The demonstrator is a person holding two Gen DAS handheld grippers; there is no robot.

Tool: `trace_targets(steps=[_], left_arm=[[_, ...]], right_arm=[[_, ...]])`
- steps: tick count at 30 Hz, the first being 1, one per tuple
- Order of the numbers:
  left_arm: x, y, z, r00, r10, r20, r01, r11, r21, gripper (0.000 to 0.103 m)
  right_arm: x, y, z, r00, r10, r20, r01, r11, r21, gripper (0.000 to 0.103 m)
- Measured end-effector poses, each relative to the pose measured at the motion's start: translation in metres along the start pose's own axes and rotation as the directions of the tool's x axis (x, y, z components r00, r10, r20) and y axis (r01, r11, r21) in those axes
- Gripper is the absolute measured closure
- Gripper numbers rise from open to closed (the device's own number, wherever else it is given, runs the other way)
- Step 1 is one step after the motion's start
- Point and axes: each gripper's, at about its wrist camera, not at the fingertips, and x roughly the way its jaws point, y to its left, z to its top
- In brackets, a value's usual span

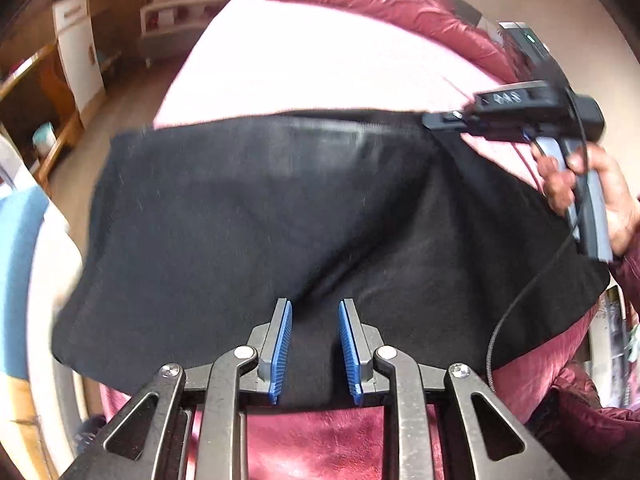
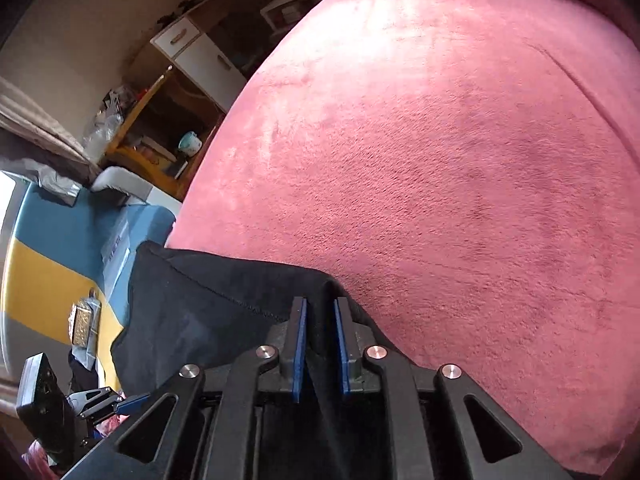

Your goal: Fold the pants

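- Left gripper [image 1: 314, 350] sits at 6 o'clock in its own view. Its blue pads [image 1: 282, 344] stand a little apart, with black cloth between them. I cannot tell if they pinch the cloth or just hang over it.
- Right gripper [image 2: 320, 346] also sits at 6 o'clock in its own view. Its pads are close together, and a fold of the black pants [image 2: 208, 312] runs up between them, so it looks like it is holding the cloth edge.
- Pants [image 1: 260, 216] spread wide across the middle of the left view, on the pink bed [image 1: 320, 64]. One side hangs off the bed edge near 8 o'clock.
- Right hand [image 1: 600, 184] holds its tool at 3 o'clock in the left view, at the far corner of the cloth.
- I think the step is to lift one edge and lay it over the other half.
- To do it well, both grippers should go up together and keep the edge tight, so no bumps form.
- Pull the hanging side onto the bed first, or the fold may slide off.
- Far away, at 10 o'clock, stands a white cupboard [image 1: 78, 48].
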Motion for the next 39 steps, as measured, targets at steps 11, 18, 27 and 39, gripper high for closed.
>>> trace_targets(steps=[11,18,27,39], left_arm=[[0.0,0.031,0.012,0.993,0.119,0.026,-0.115,0.984,-0.134,0.077],[0.008,0.057,0.001,0.979,0.203,-0.022,-0.202,0.95,-0.239,0.073],[-0.012,0.028,0.007,0.982,0.19,0.016,-0.181,0.955,-0.233,0.072],[-0.037,-0.024,0.006,0.995,0.061,0.073,-0.054,0.994,-0.091,0.07]], right_arm=[[-0.086,-0.059,-0.104,0.988,-0.138,0.064,0.127,0.981,0.148,0.074],[-0.069,-0.108,-0.135,0.966,-0.238,0.099,0.196,0.927,0.319,0.092],[-0.126,-0.121,-0.175,0.955,-0.207,0.212,0.102,0.901,0.421,0.066],[-0.289,-0.237,-0.325,0.84,-0.442,0.314,0.055,0.645,0.762,0.066]])
